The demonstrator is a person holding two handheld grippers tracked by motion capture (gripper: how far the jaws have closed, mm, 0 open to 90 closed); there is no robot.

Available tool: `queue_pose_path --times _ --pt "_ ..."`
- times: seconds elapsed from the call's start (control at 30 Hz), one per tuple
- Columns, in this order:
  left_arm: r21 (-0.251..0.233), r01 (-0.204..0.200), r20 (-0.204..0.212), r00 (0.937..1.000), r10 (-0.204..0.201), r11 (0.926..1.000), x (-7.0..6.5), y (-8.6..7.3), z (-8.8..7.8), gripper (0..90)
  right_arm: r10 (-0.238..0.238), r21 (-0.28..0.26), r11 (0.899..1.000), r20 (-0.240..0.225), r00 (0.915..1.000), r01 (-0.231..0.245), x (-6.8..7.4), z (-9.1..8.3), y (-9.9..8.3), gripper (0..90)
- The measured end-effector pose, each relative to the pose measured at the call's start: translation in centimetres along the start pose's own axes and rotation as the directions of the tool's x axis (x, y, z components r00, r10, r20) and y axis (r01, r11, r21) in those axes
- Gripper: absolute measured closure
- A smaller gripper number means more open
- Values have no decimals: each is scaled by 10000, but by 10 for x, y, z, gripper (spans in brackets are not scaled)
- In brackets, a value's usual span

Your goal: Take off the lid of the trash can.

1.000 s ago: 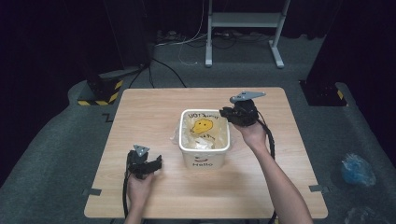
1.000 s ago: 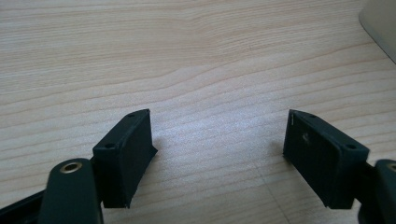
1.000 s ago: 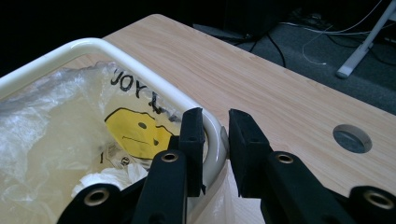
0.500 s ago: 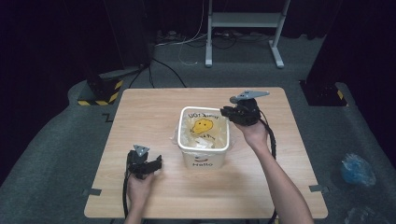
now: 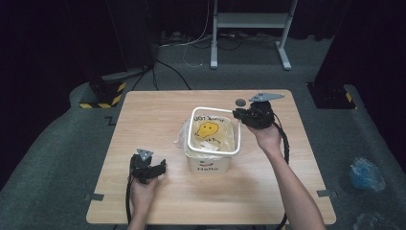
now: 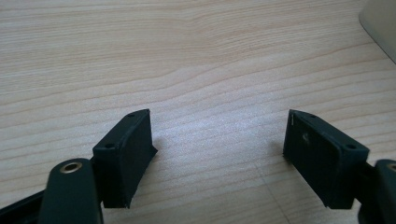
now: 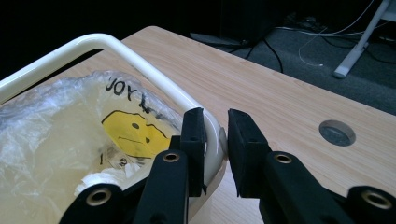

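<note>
A white bin [image 5: 210, 165] marked "Hello" stands mid-table, lined with a clear plastic bag [image 5: 210, 132] printed with a yellow smiley. A white rim hoop [image 5: 215, 111] tops the bin. My right gripper [image 5: 239, 115] is at the bin's far right corner. In the right gripper view its jaws [image 7: 215, 140] are shut on the rim [image 7: 140, 60], one jaw inside against the bag [image 7: 60, 140], the other outside. My left gripper [image 5: 160, 167] rests low on the table, left of the bin. Its jaws [image 6: 217, 158] stand open over bare wood.
The wooden table [image 5: 158, 110] has a round grey cable hole [image 5: 240, 102] just behind the right gripper. Behind the table is a metal stand [image 5: 249, 28] with cables. On the floor are a yellow-black striped block [image 5: 103, 93] at left and a crumpled bluish bag [image 5: 366, 175] at right.
</note>
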State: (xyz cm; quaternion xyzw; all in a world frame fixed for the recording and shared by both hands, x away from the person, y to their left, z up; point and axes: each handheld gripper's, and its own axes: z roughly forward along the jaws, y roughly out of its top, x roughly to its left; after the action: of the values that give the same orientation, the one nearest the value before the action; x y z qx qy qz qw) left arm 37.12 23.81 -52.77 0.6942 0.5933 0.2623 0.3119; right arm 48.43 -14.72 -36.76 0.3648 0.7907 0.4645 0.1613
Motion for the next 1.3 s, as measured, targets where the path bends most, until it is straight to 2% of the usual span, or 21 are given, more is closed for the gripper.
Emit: queue_pose_path --times 0.43,0.73,1.0,1.3 --pt "11 21 -12 10000 -21 10000 0 0 0 241 135 -223 9997 -29 9999 -136 -9 -15 -5 773" --pt "13 34 -26 10000 -34 10000 0 0 0 241 326 -374 9988 34 9995 -325 -21 -31 -14 773" --pt "12 36 -31 10000 -35 10000 -1 0 0 241 406 -591 9975 303 9987 -387 -30 -50 -24 772" --pt "13 38 -33 10000 -38 10000 -1 0 0 241 595 -624 9964 427 9973 -568 -37 -58 -33 772"
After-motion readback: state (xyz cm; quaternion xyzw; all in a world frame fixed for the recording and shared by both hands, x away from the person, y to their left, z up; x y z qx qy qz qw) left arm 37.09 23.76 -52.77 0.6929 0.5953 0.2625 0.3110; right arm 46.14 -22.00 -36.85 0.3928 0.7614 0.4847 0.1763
